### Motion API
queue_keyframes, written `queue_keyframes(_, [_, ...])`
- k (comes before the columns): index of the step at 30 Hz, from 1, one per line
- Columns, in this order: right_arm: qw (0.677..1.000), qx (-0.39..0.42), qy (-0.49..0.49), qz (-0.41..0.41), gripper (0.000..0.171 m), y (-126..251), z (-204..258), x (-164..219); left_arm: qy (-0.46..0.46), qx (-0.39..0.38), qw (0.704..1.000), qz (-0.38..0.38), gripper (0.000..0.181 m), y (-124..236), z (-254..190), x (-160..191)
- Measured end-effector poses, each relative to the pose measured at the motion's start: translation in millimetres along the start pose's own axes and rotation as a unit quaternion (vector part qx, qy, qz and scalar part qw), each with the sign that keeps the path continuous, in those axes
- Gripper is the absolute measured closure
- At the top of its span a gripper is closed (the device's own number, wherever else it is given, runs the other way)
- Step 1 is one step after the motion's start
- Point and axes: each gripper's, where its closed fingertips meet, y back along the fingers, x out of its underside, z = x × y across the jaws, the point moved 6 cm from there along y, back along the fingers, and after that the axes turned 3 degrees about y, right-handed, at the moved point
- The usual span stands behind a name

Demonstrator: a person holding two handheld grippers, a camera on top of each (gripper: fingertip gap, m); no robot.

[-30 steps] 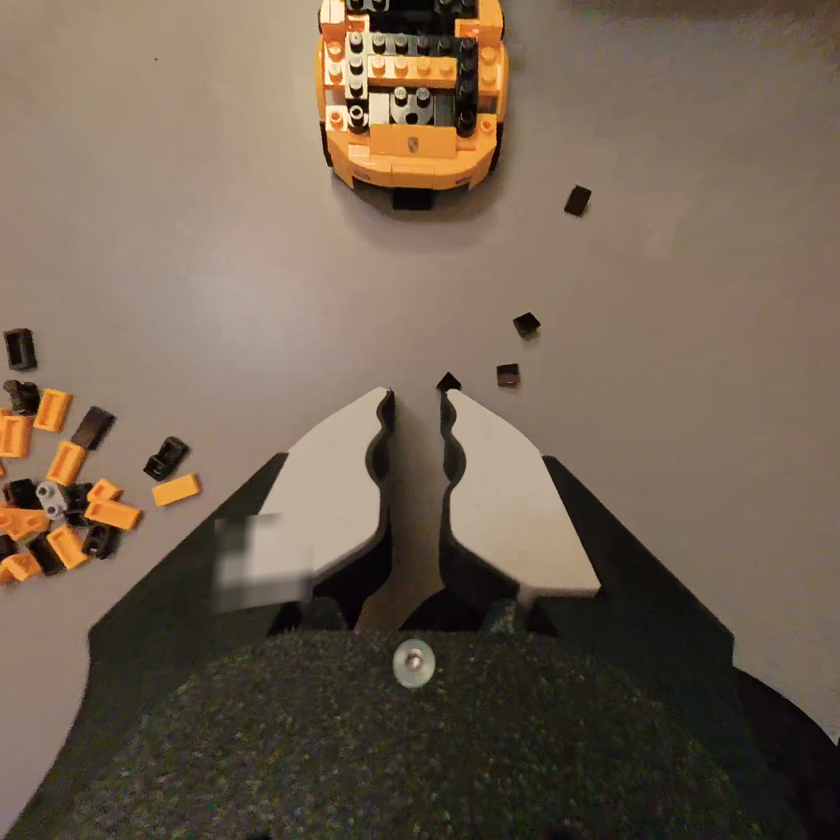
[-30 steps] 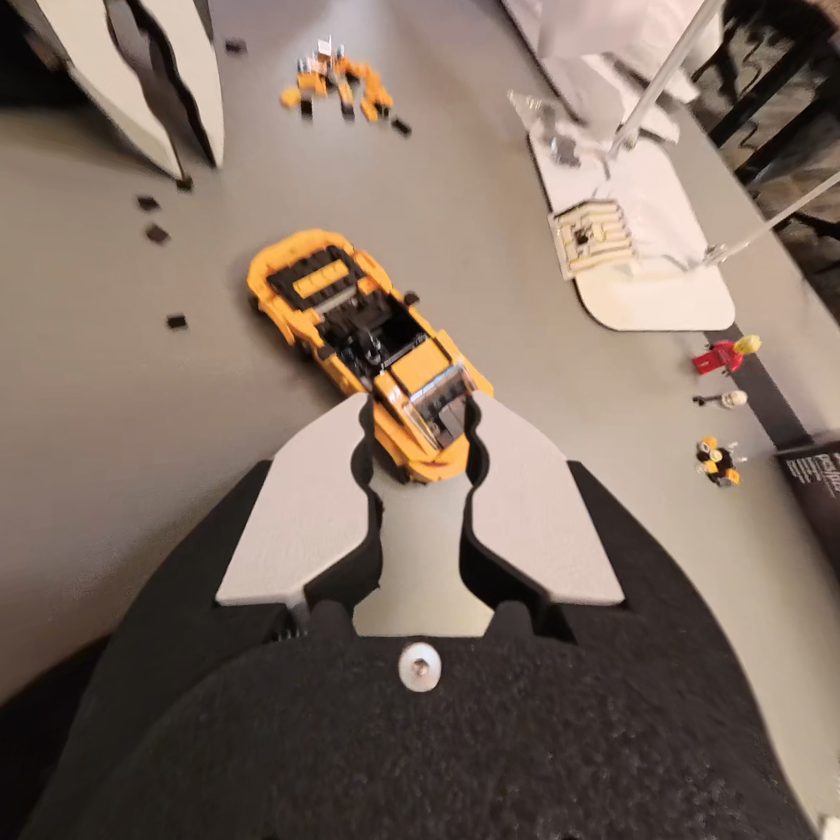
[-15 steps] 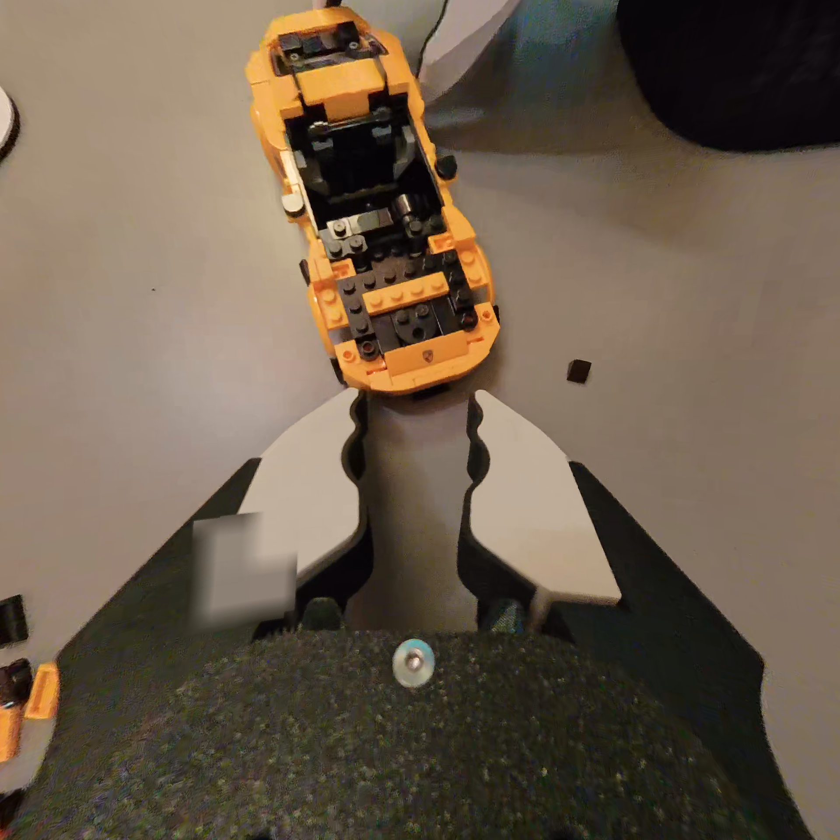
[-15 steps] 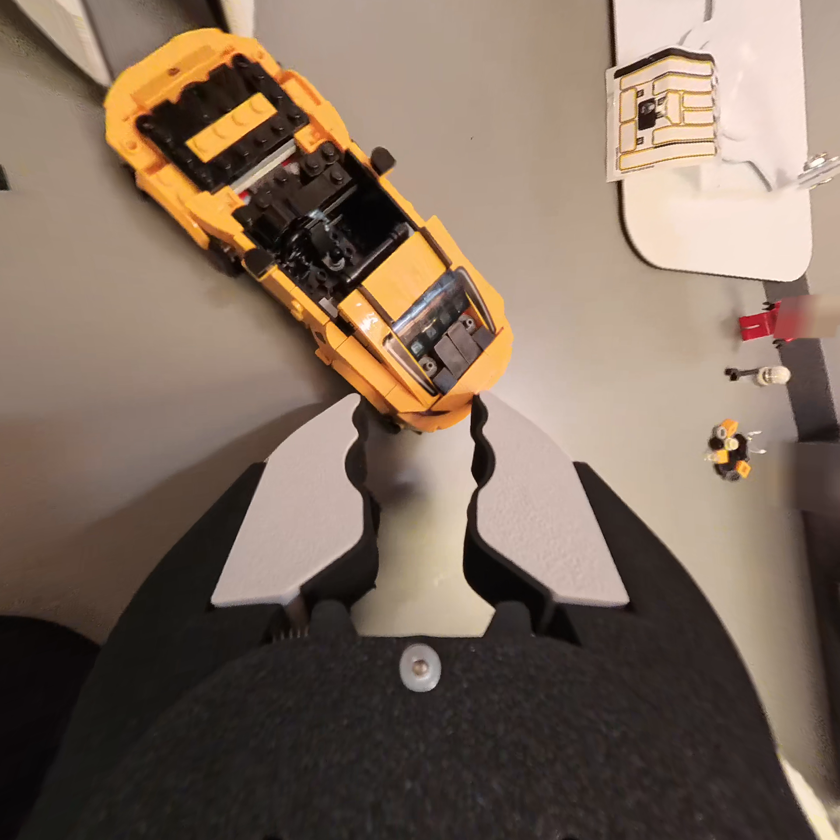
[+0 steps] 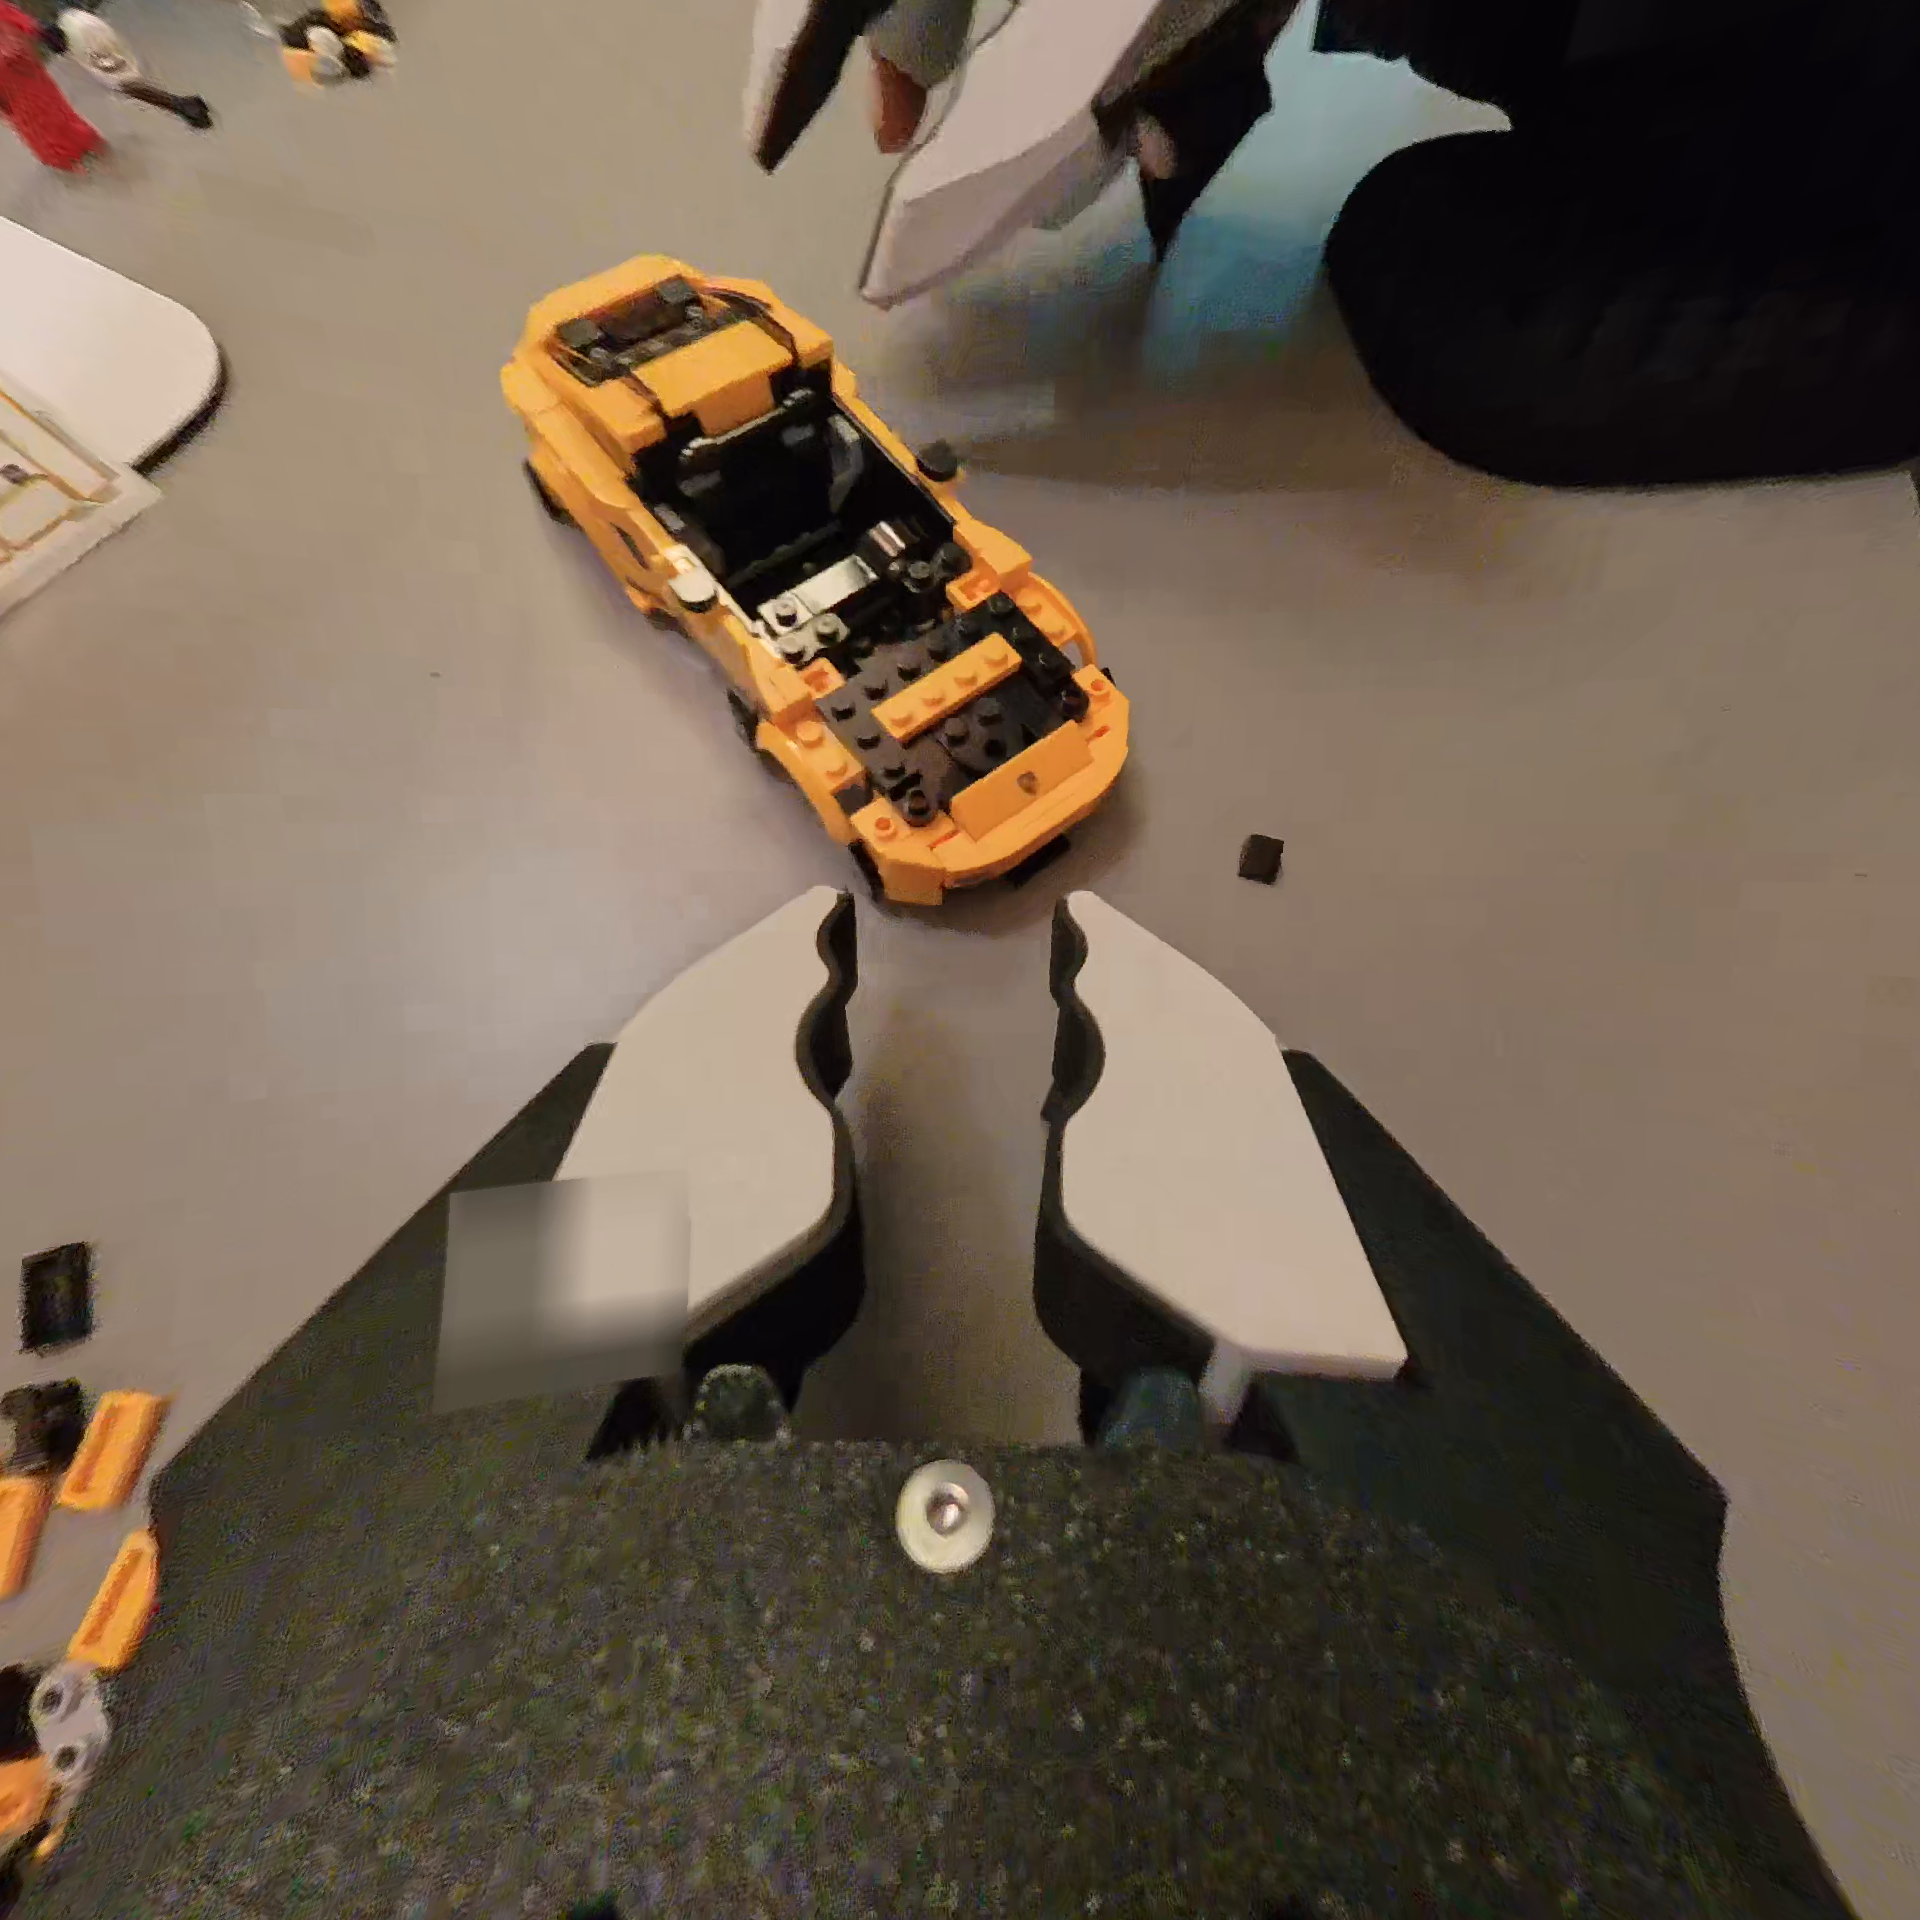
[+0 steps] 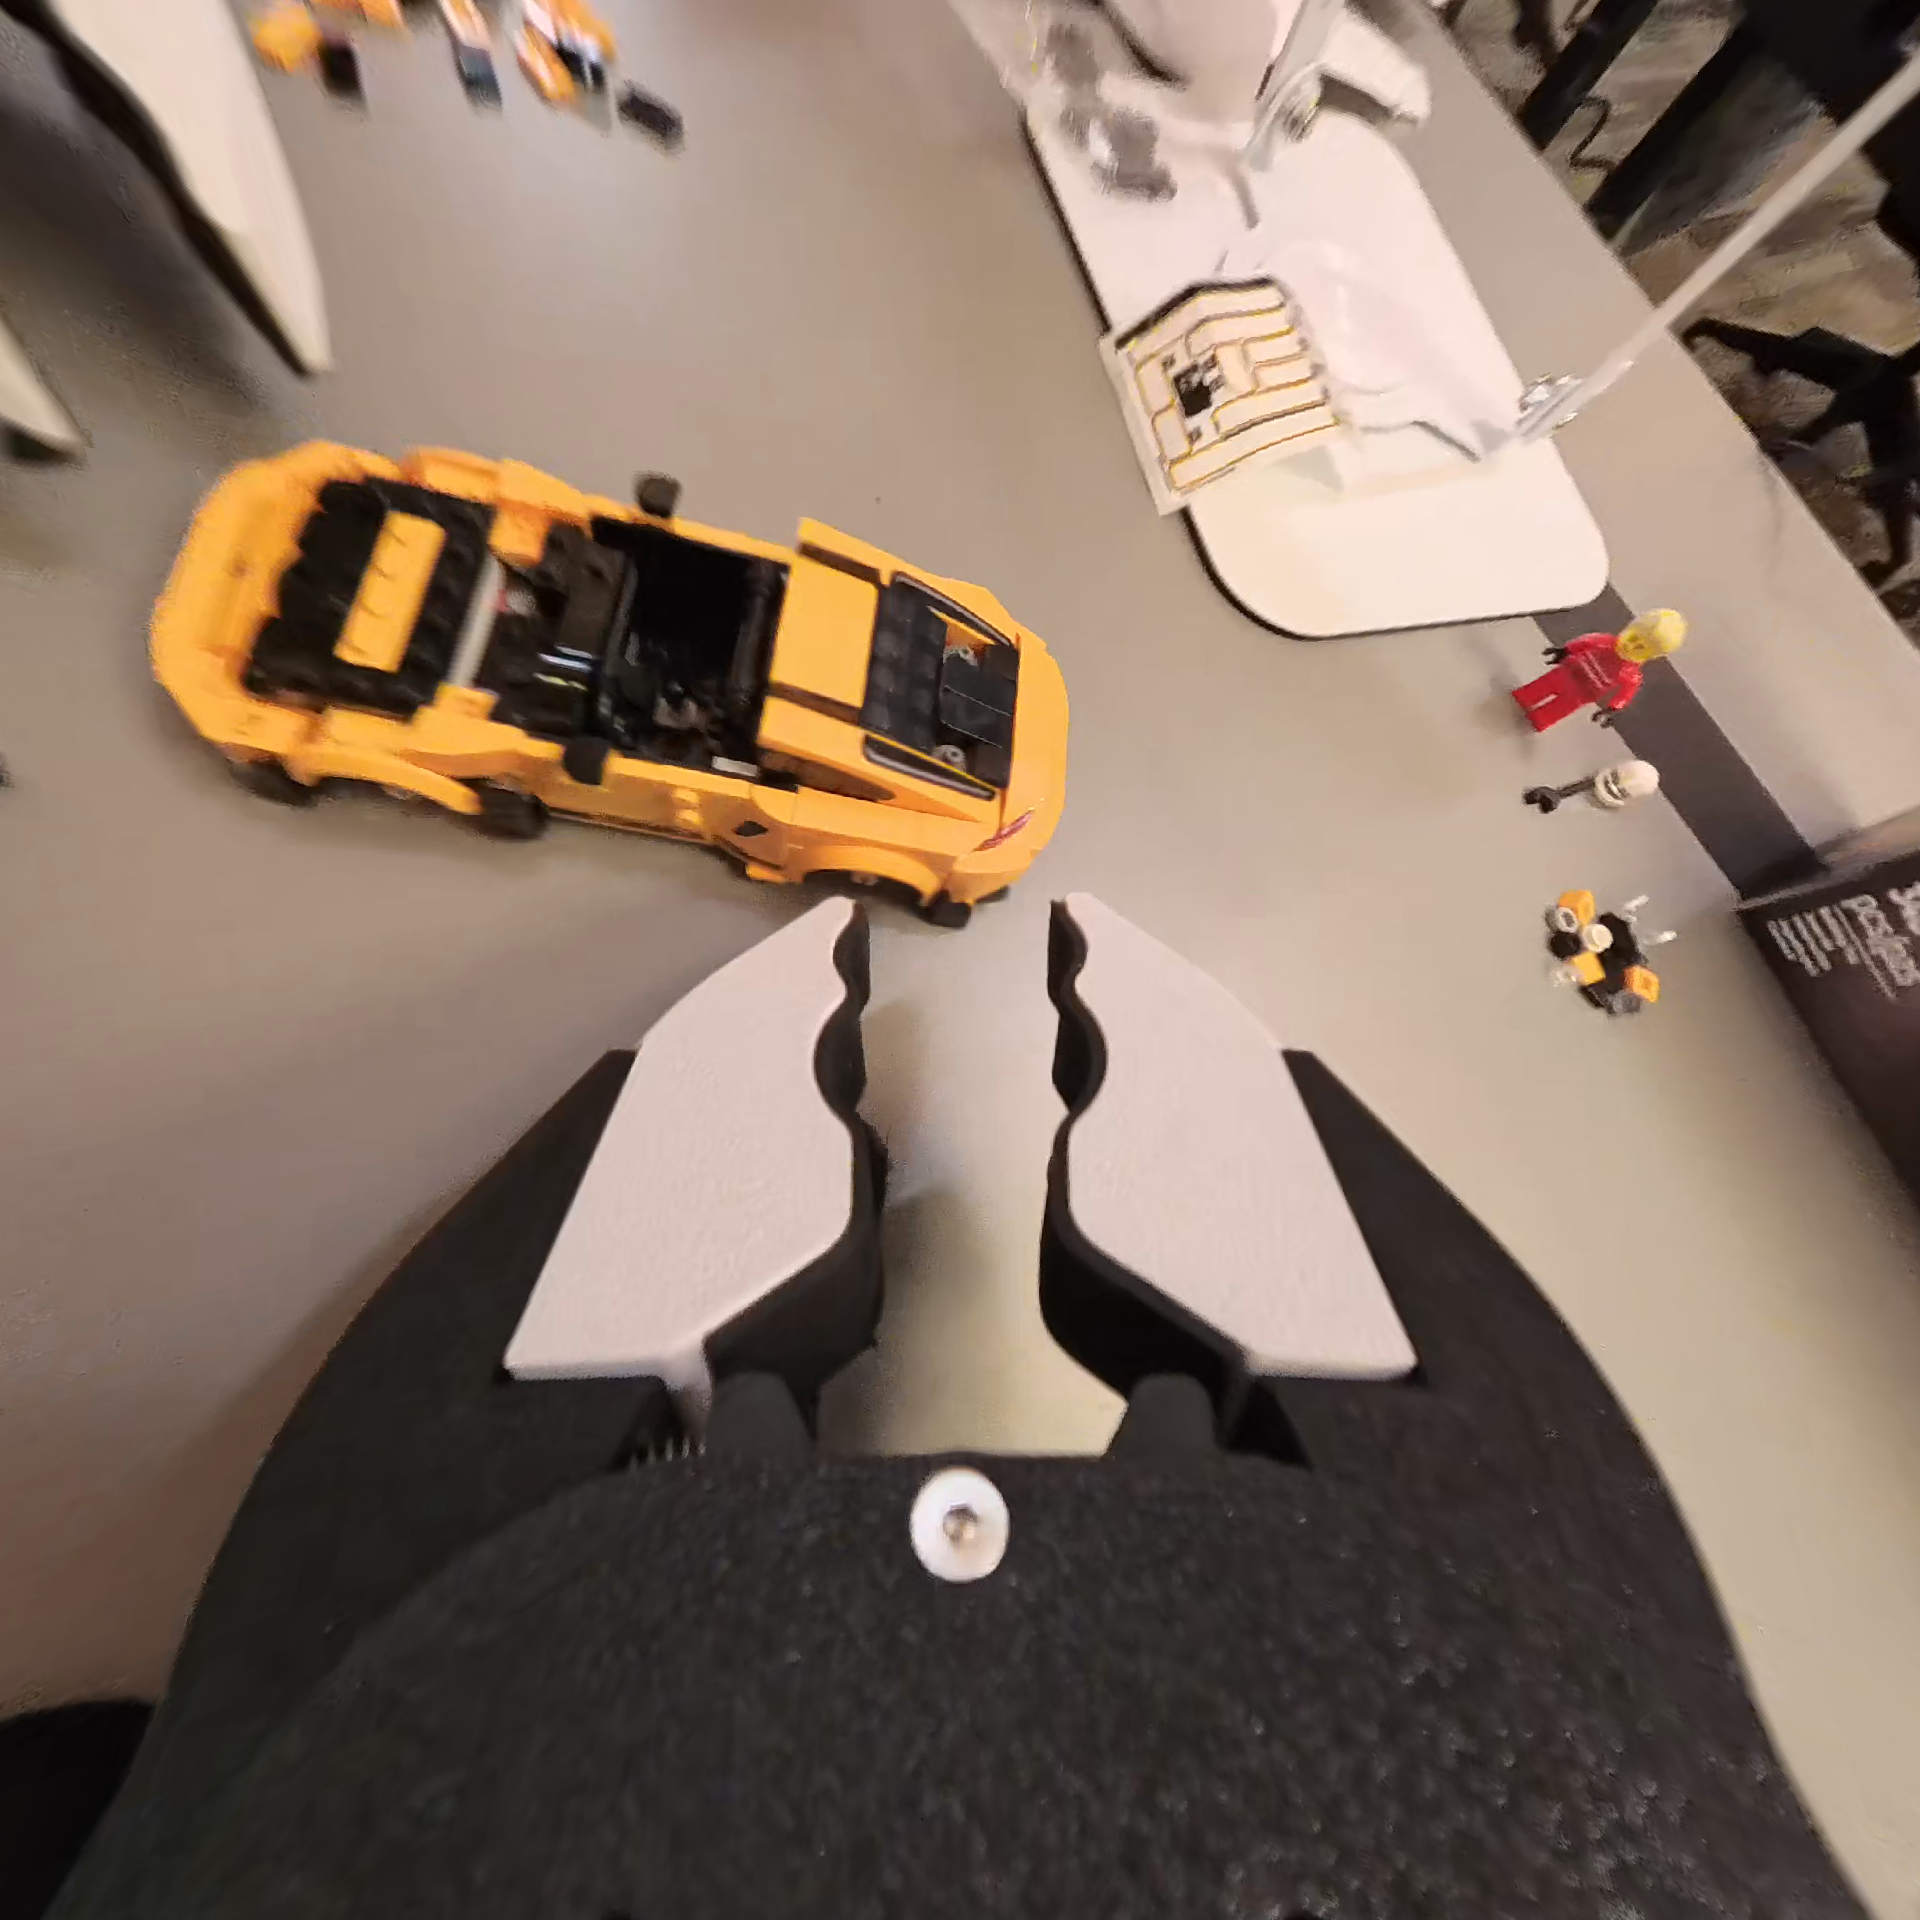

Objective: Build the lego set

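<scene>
Here, orange lego car (image 5: pixel 810 582) just ahead of left gripper (image 5: pixel 951 914), right gripper (image 6: pixel 951 920) beside it (both agape, empty)

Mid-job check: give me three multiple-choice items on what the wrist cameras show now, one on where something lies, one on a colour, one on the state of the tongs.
1. Where does the red minifigure lie in the right wrist view?
A. on the car
B. on the table, right of the white mat
C. between the tongs

2. What colour is the car body?
A. orange
B. blue
C. white

3. How do the left tongs and right tongs stand?
A. both shut on the car
B. one holding a brick
C. both open, holding nothing

Answers:
1 B: it lies on grey table beside the mat.
2 A: orange shell with black parts.
3 C: bare table shows between each pair of tips, just short of the car.
</scene>
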Motion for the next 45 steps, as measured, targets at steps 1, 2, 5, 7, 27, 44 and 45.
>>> queue_keyframes(1, [1.000, 0.001, -0.015, -0.015, 0.139, 7.2, 4.7, -1.5, 0.000, -0.013, 1.000, -0.007, 0.146, 3.3, 4.2, 0.4])
queue_keyframes(2, [0.999, -0.002, -0.027, -0.027, 0.139, 14.3, 11.4, -3.2, 0.003, -0.026, 1.000, -0.017, 0.146, 6.4, 8.0, 0.1])
queue_keyframes(5, [0.998, -0.028, -0.033, -0.046, 0.141, 31.6, 42.1, -9.6, 0.019, -0.047, 0.997, -0.052, 0.150, 15.1, 16.0, -3.9])
queue_keyframes(7, [0.998, -0.052, -0.022, -0.041, 0.143, 38.0, 65.9, -12.9, 0.027, -0.054, 0.996, -0.071, 0.154, 19.5, 18.8, -6.2])
queue_keyframes(27, [0.996, -0.090, -0.012, 0.021, 0.139, 4.2, 86.2, -23.3, 0.009, -0.047, 0.997, -0.066, 0.151, 12.4, 11.2, -4.0])
queue_keyframes(44, [0.983, 0.095, -0.033, -0.153, 0.171, 16.1, 41.6, -30.6, 0.042, -0.038, 0.989, -0.139, 0.181, 33.8, 15.5, -13.5])
queue_keyframes(45, [0.981, 0.097, -0.029, -0.164, 0.171, 17.0, 42.3, -31.8, 0.040, -0.044, 0.988, -0.141, 0.181, 34.6, 16.5, -13.7])
